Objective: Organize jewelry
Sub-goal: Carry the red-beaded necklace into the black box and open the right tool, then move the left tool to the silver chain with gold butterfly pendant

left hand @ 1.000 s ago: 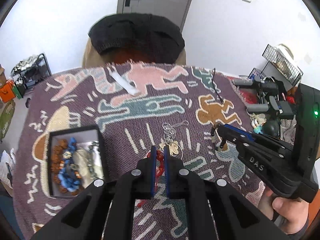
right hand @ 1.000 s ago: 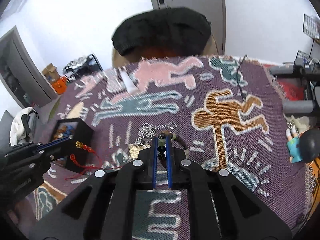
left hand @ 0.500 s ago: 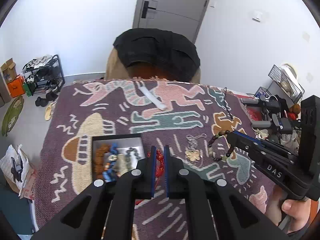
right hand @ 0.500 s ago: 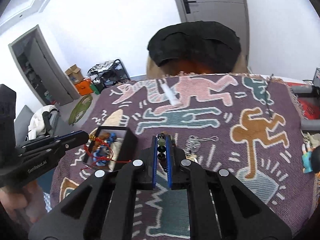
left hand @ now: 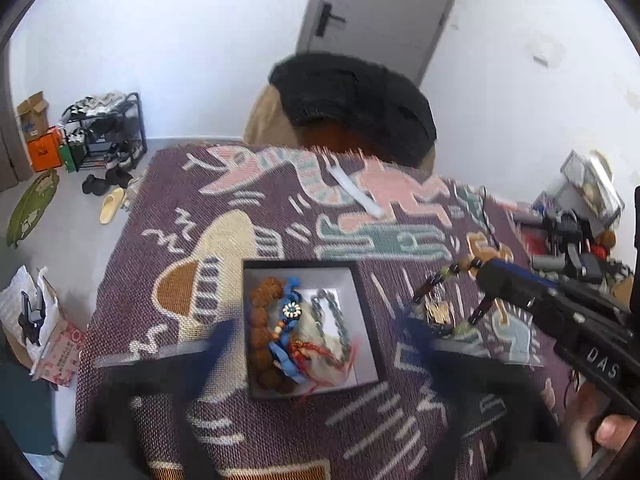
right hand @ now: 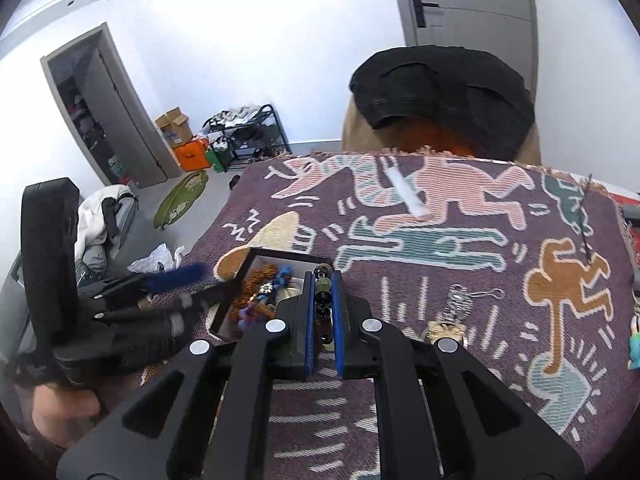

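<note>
Left gripper: the blurred fingers are seen spread wide apart, one on either side of the black box; nothing is held between them.
Right gripper: the blue-padded fingers are clamped narrowly on a beaded bracelet, whose dark and olive beads are stacked in the gap between the pads.
Bracelet position: in the left wrist view the bracelet is seen hanging in a loop from the right gripper's tip, above the cloth and just to the right of the box.
Black box: a square, open tray with dark walls and a pale inner floor is set on the cloth, directly below the left gripper.
Box contents: rough brown beads, a blue woven piece with a round beaded flower, a grey metal chain and a red knotted cord are lying inside; one red strand is draped over the near wall.
Loose jewelry: a silvery chain and a pale gold pendant are left on the cloth, to the right of the right gripper.
Cloth: a coarse woven purple textile with pink, teal and orange figures is spread over the table.
White strip: a flat, narrow strip is lying near the far edge.
</note>
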Demonstrator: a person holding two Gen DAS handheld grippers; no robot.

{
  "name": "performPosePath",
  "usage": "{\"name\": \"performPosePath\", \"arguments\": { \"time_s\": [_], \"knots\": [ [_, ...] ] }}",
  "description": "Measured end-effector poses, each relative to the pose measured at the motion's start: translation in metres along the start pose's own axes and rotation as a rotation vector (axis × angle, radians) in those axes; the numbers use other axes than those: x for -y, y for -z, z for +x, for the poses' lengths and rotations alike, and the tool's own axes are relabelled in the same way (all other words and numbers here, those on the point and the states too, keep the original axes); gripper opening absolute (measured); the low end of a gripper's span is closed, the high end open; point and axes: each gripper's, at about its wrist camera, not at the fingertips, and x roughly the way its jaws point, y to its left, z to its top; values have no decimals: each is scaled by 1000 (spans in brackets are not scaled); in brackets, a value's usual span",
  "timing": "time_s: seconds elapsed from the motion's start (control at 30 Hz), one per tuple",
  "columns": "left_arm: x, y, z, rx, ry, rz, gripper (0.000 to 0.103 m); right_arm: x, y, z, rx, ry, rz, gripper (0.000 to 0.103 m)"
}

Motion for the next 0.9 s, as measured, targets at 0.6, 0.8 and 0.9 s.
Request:
{"name": "performPosePath", "arguments": {
  "time_s": [0.6,0.8,0.9],
  "knots": [
    [-77,13,-23,50,-86,-89,95,-49,-4,67,-75,-20,-39,34],
    [-78,11,-35,87,-91,-92,95,-39,1,48,15,7,-10,83],
    [-74,10,-36,95,-93,-102,95,-30,5,40,26,22,4,85]
  ]
}}
